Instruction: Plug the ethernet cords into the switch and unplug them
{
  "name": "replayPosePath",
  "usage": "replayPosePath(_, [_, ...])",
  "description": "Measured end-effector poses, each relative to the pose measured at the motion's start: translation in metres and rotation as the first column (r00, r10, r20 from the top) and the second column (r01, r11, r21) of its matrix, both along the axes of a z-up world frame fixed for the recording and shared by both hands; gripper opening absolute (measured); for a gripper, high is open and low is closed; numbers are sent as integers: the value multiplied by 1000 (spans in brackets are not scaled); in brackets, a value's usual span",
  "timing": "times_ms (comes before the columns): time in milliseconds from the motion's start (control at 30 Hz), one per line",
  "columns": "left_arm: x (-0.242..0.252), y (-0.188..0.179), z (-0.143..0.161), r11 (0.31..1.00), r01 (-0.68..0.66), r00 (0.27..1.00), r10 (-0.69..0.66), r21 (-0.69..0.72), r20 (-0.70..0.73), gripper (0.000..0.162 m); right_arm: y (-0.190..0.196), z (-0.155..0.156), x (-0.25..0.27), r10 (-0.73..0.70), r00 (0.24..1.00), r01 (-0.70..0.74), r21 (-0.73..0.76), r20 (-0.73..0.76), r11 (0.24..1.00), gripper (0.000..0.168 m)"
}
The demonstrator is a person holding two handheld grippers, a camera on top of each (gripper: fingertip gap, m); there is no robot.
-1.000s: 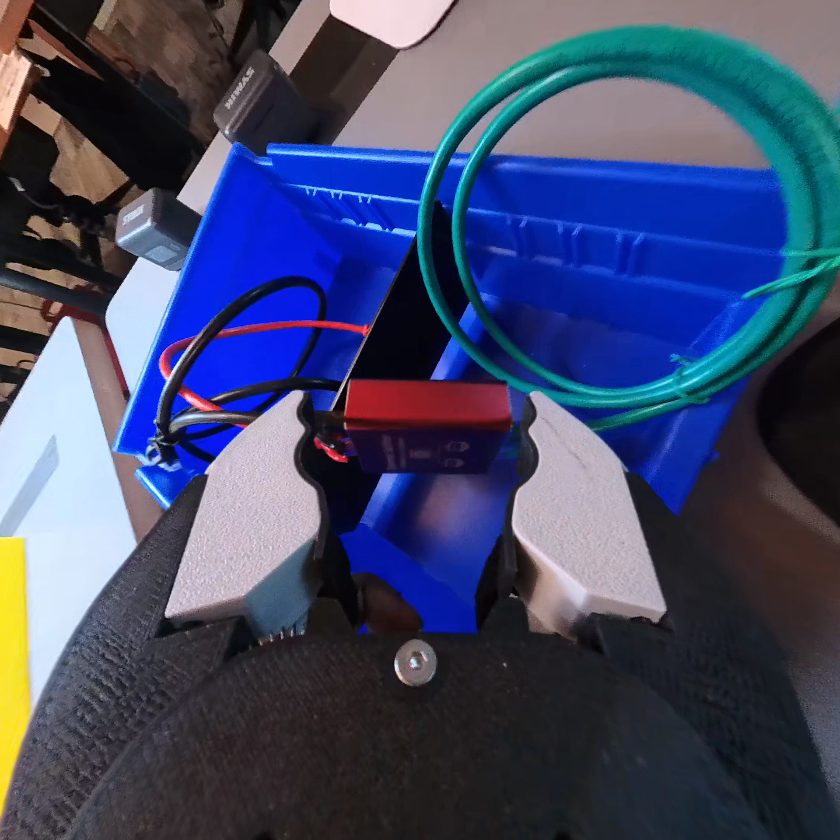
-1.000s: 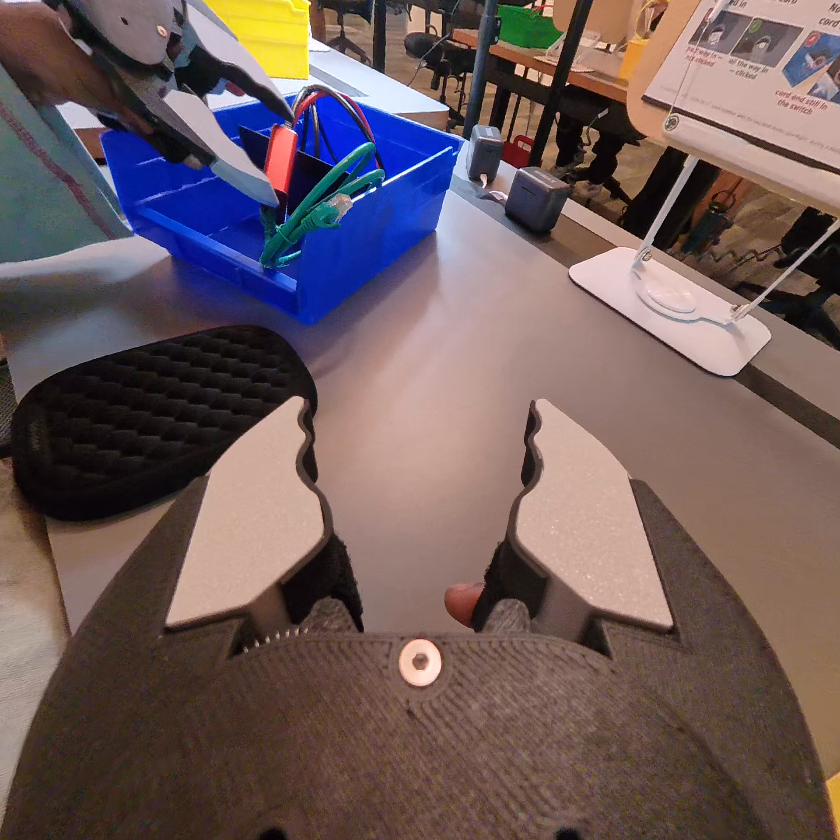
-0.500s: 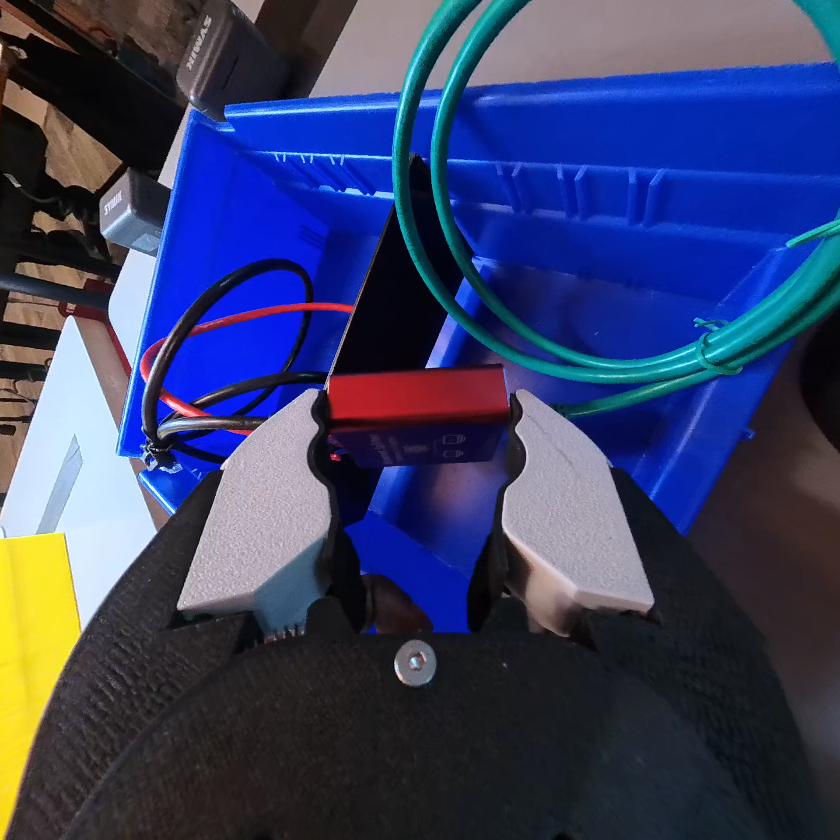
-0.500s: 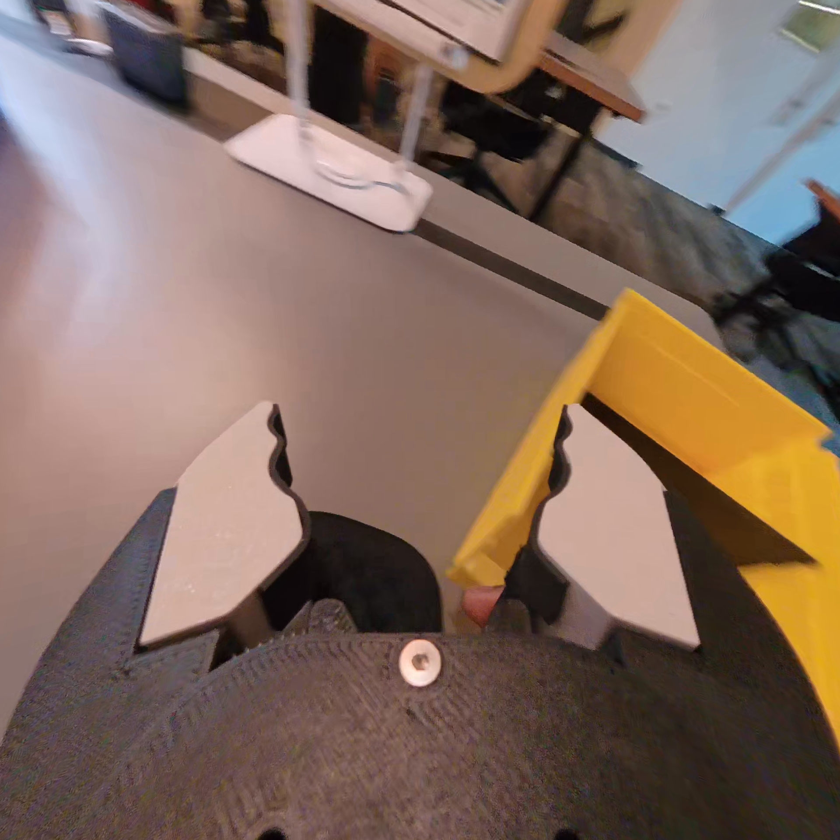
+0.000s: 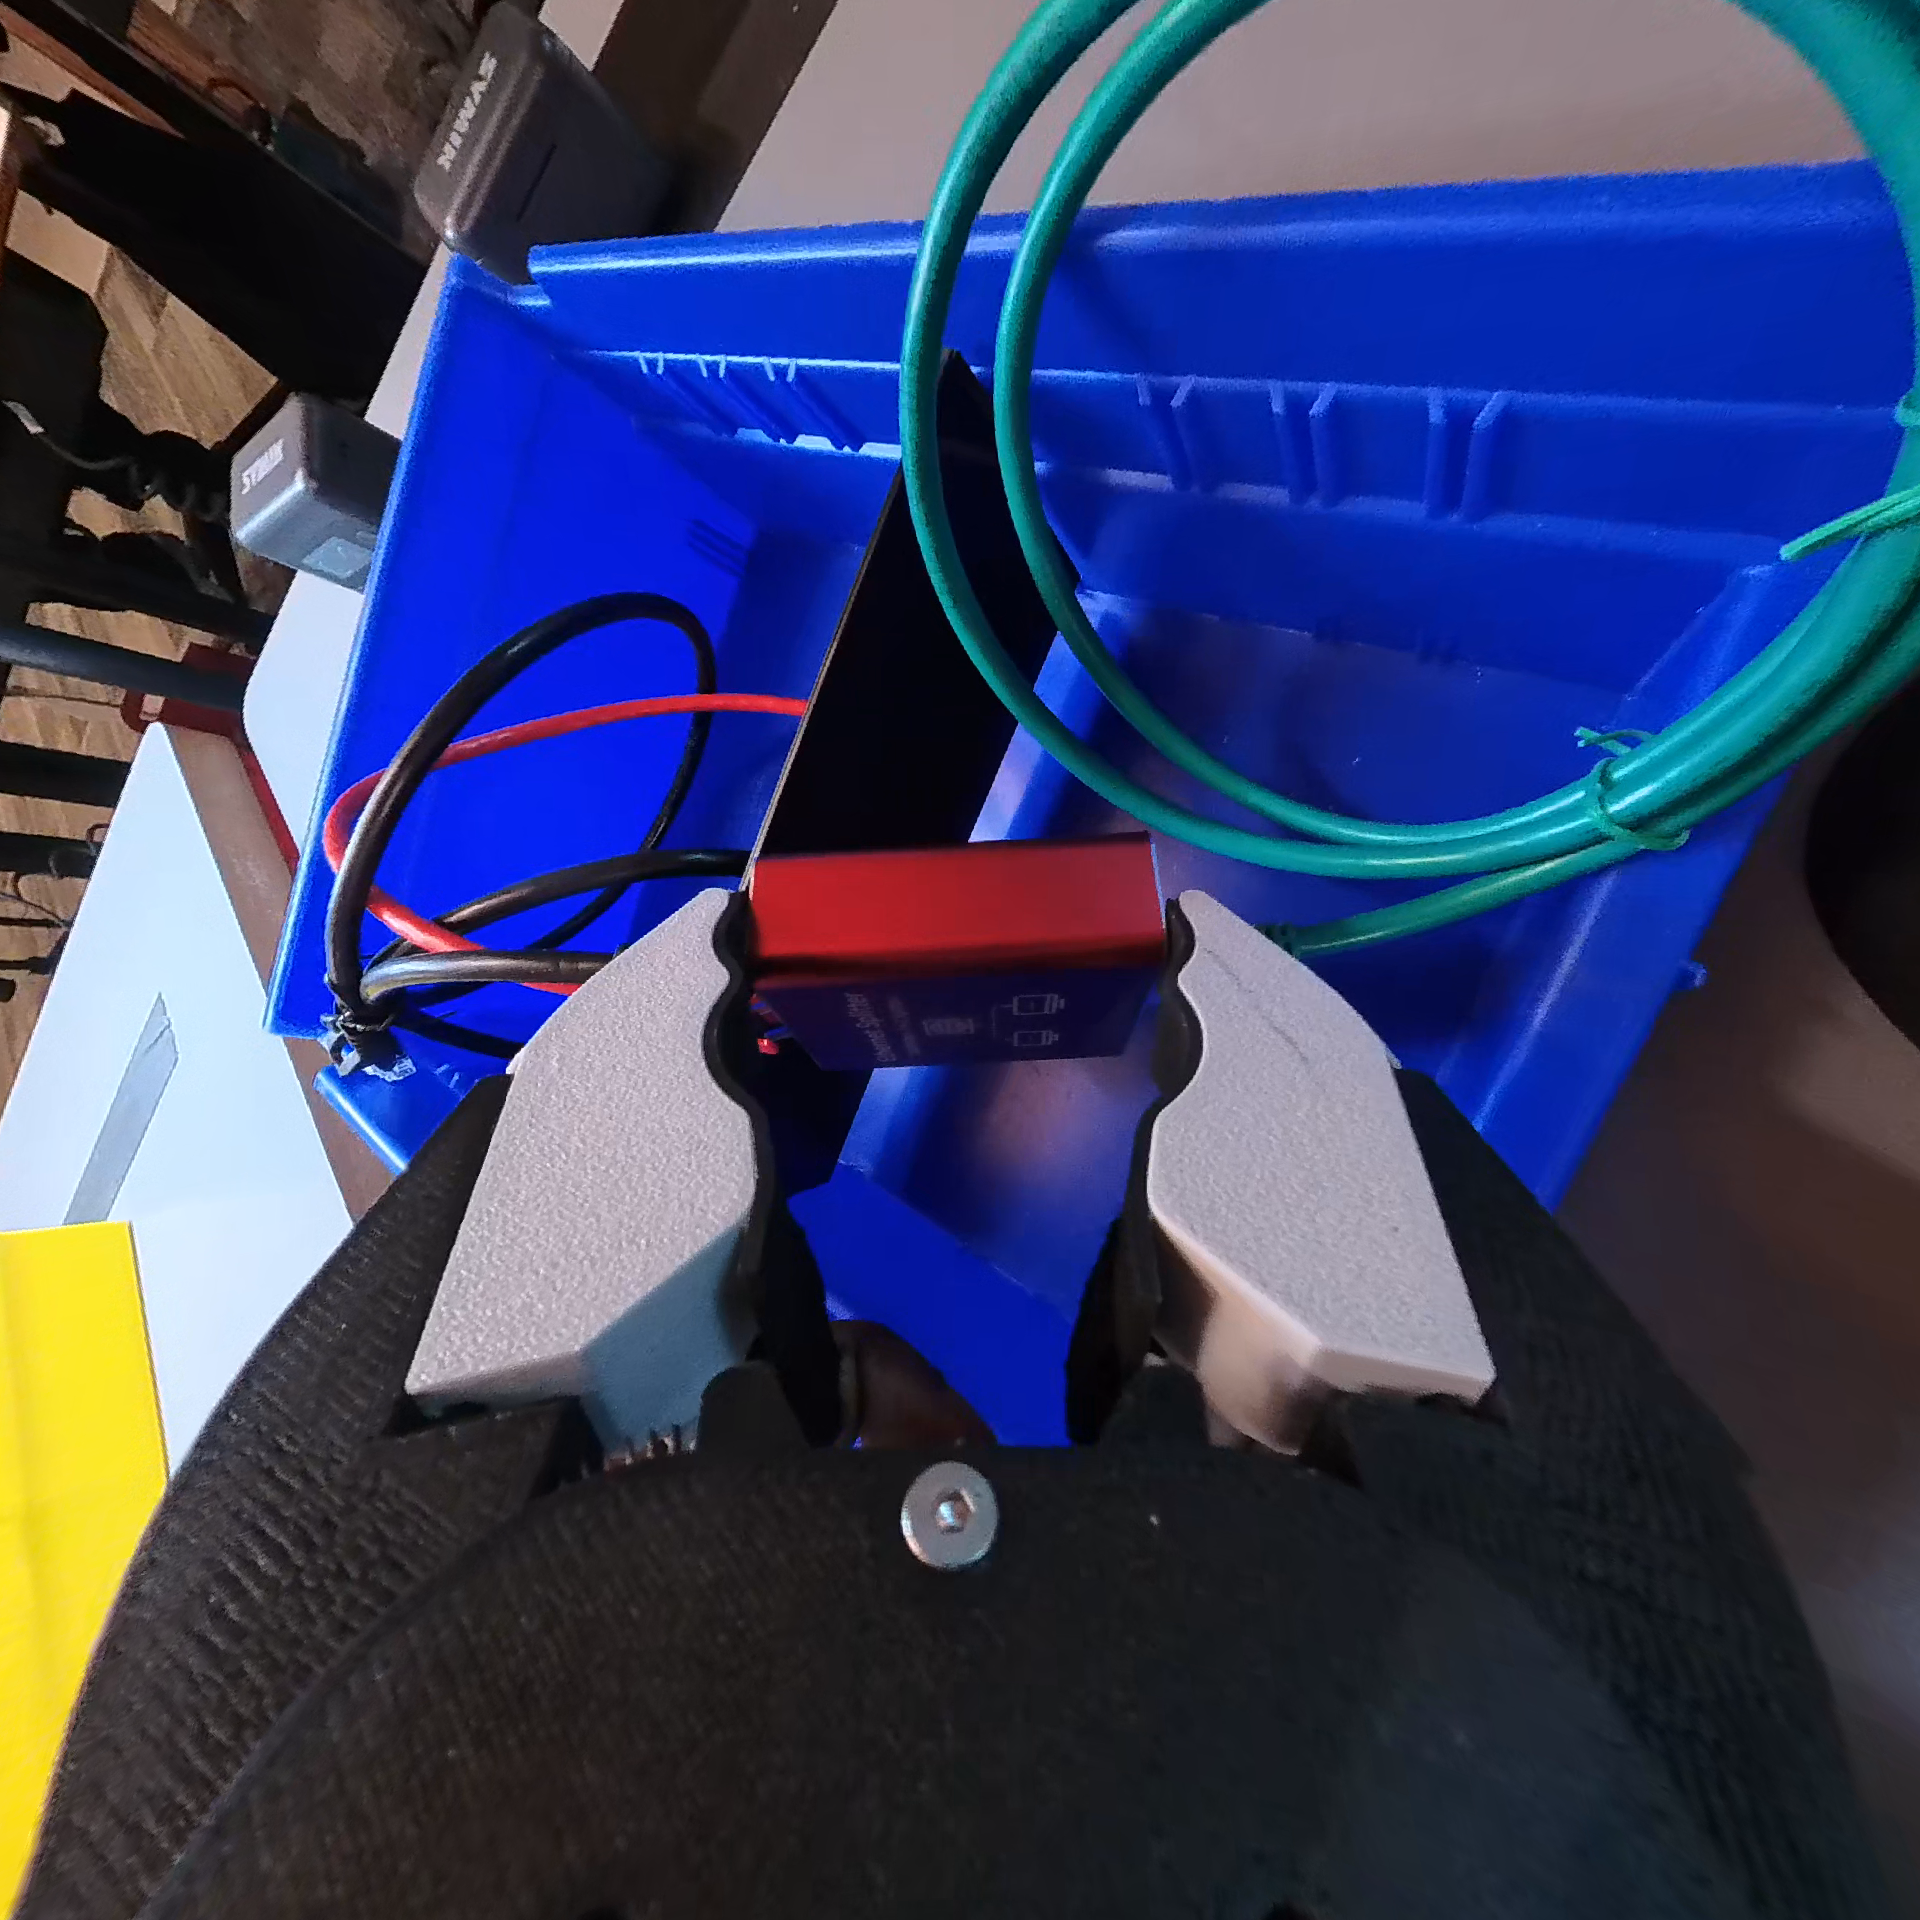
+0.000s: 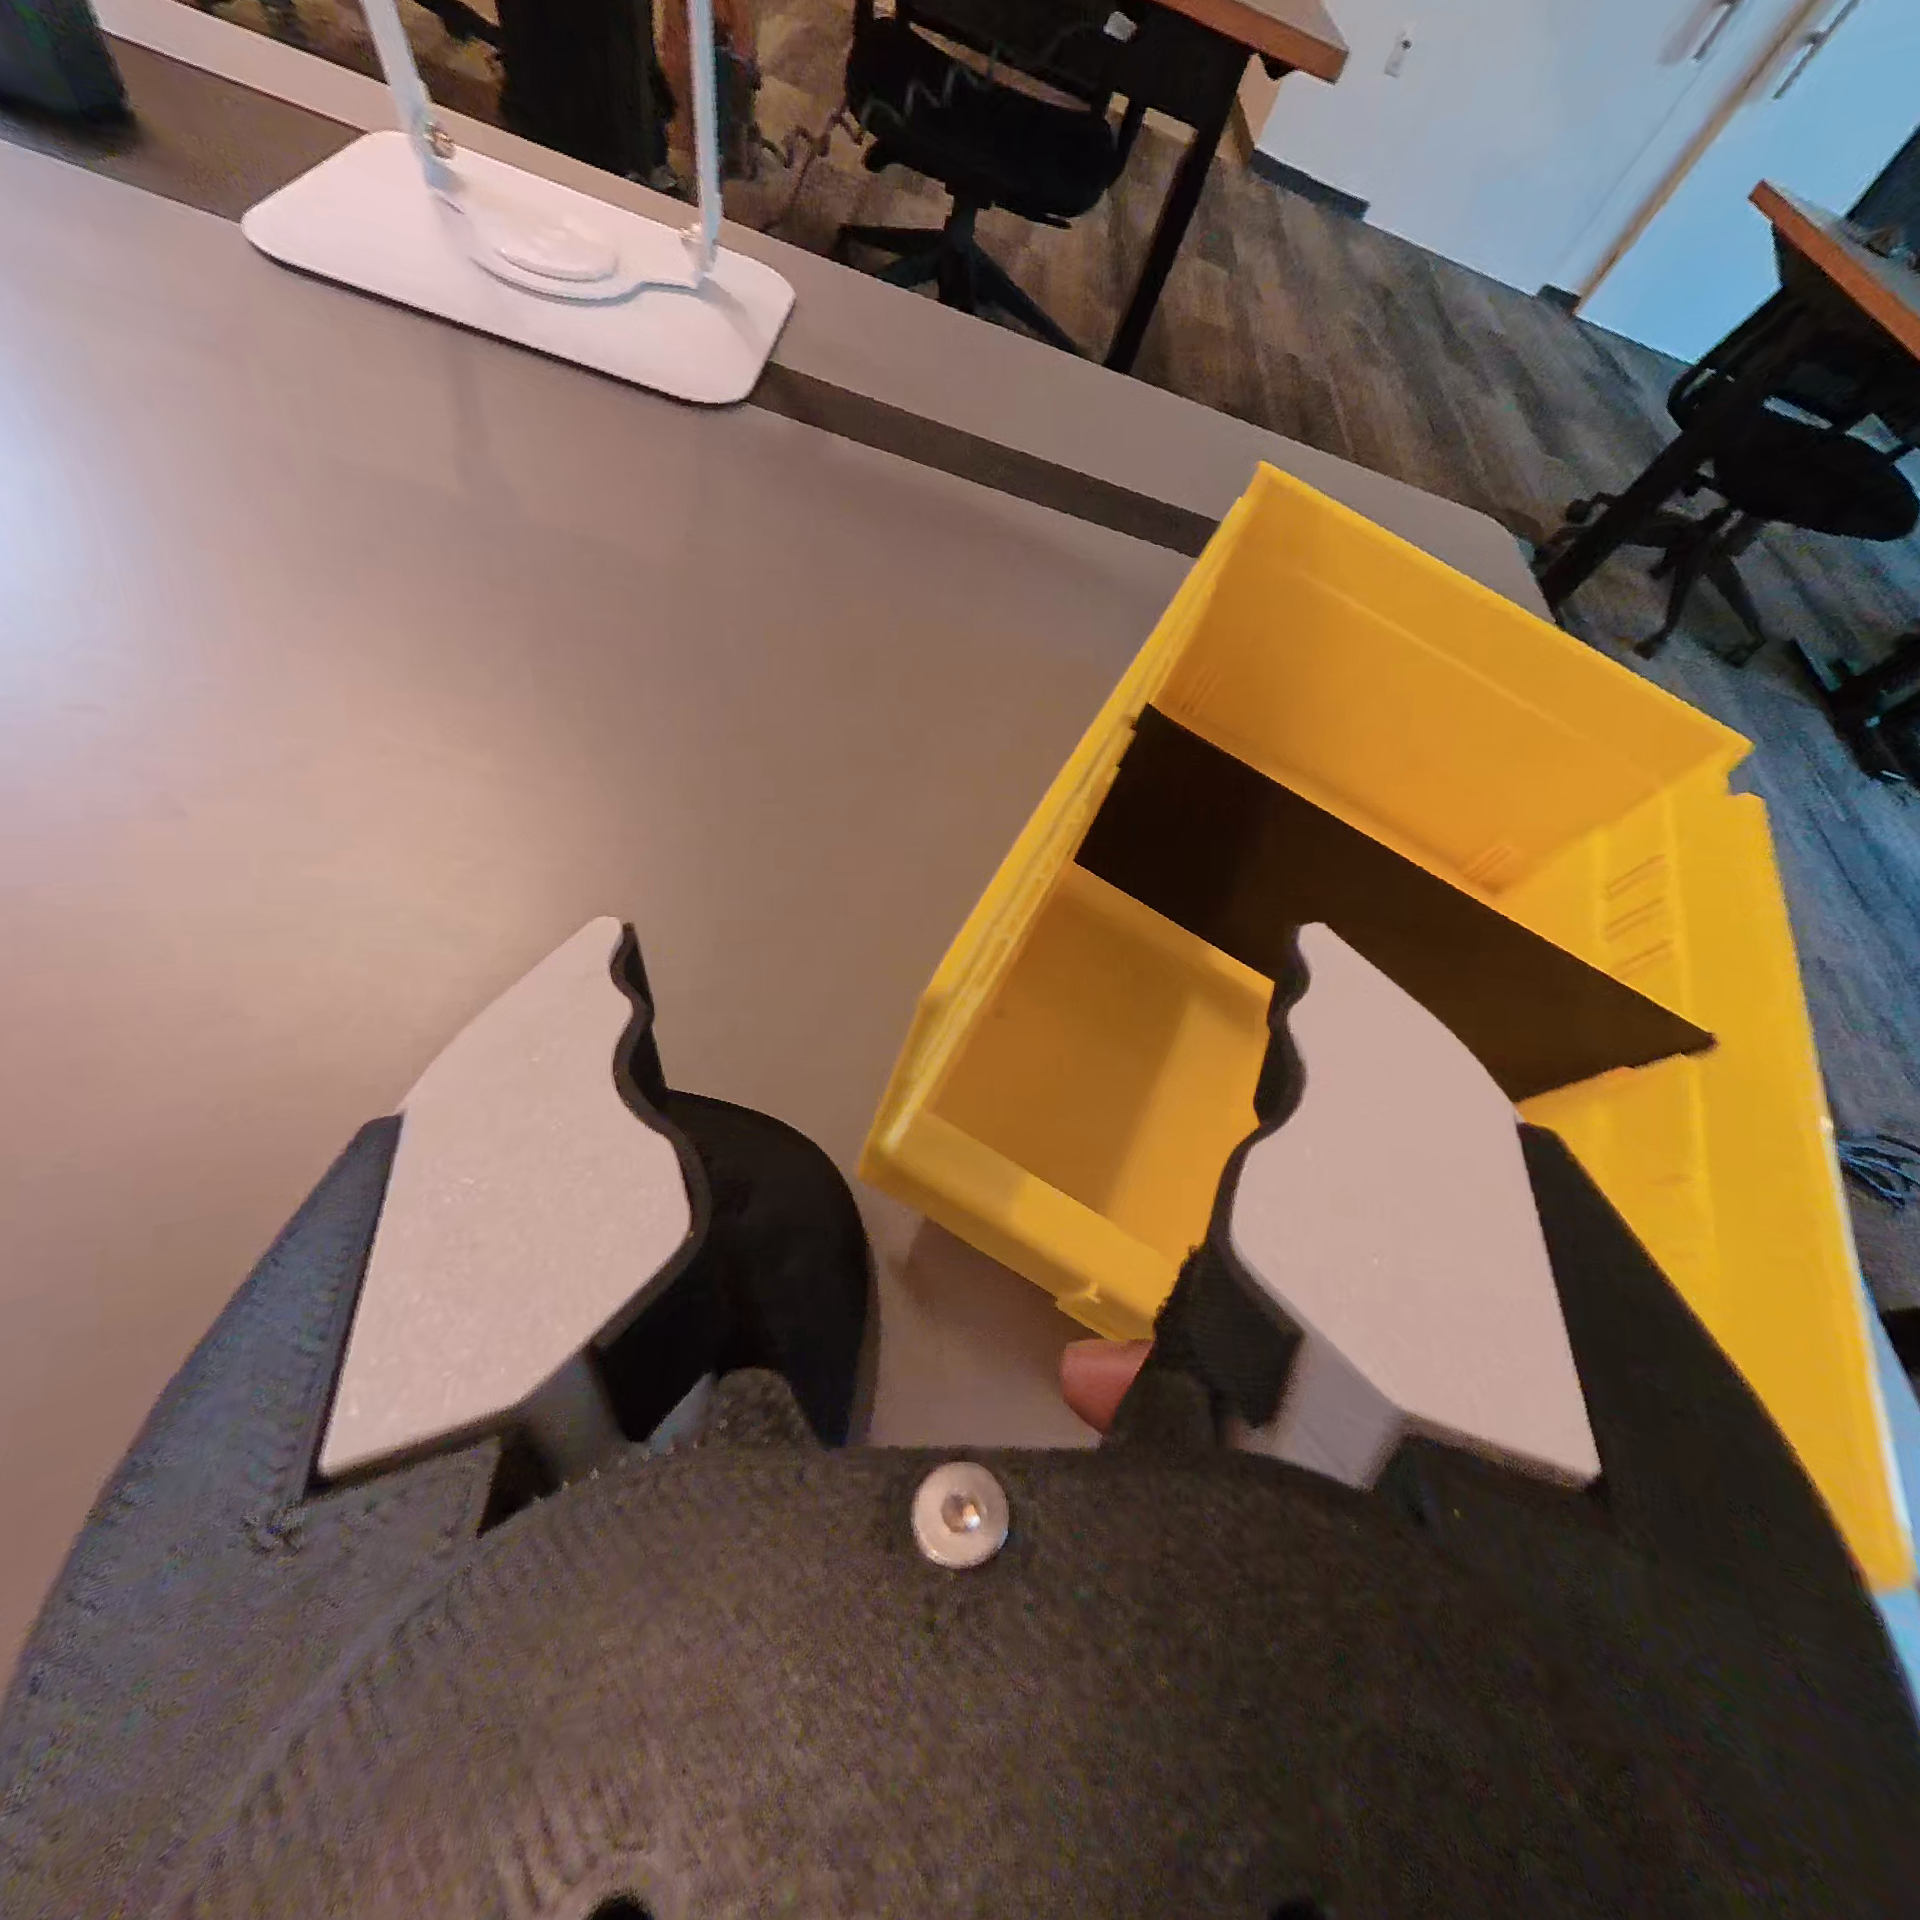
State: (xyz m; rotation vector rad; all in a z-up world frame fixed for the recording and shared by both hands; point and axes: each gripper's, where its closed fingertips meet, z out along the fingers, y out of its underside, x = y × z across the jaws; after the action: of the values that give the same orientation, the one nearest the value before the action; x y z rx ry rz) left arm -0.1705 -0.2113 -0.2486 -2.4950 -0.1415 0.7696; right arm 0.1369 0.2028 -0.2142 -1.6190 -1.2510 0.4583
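Note:
In the left wrist view my left gripper is shut on a small red switch and holds it over the blue bin. Red and black wires run from the switch's left end into the bin's left compartment. A coiled green ethernet cord hangs by the switch's right end over the bin's right side. In the right wrist view my right gripper is open and empty, above the grey table beside a yellow bin.
A black divider splits the blue bin. Two grey power adapters sit at the table edge beyond it. The yellow bin has a black divider and nothing inside. A white stand base sits at the far side of the table.
My left gripper closed onto the red switch. My right gripper swung right, away from the blue bin and black pad, to the yellow bin, and opened wider.

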Motion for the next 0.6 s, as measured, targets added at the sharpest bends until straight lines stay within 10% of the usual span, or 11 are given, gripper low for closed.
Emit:
replayPosePath(167, [5, -1, 9, 999, 5, 1000, -4, 46, -9, 74, -59, 13, -35, 306, 946, -311, -35, -104, 950, 105])
replayPosePath(433, [10, -8, 38, 995, -5, 995, 15, 98, -100, 74, -250, 49, -65, 903, 374, -917, 64, -213, 395, 67])
replayPosePath(533, [14, -10, 52, 990, -6, 991, 25, 143, -132, 74, -277, 47, -76, 930, 334, -925, 135, -154, 354, 10])
replayPosePath(600, [18, -9, 62, 984, 2, 989, 25, 180, -149, 74, -285, 47, -77, 935, 316, -929, 148, -162, 340, 1])
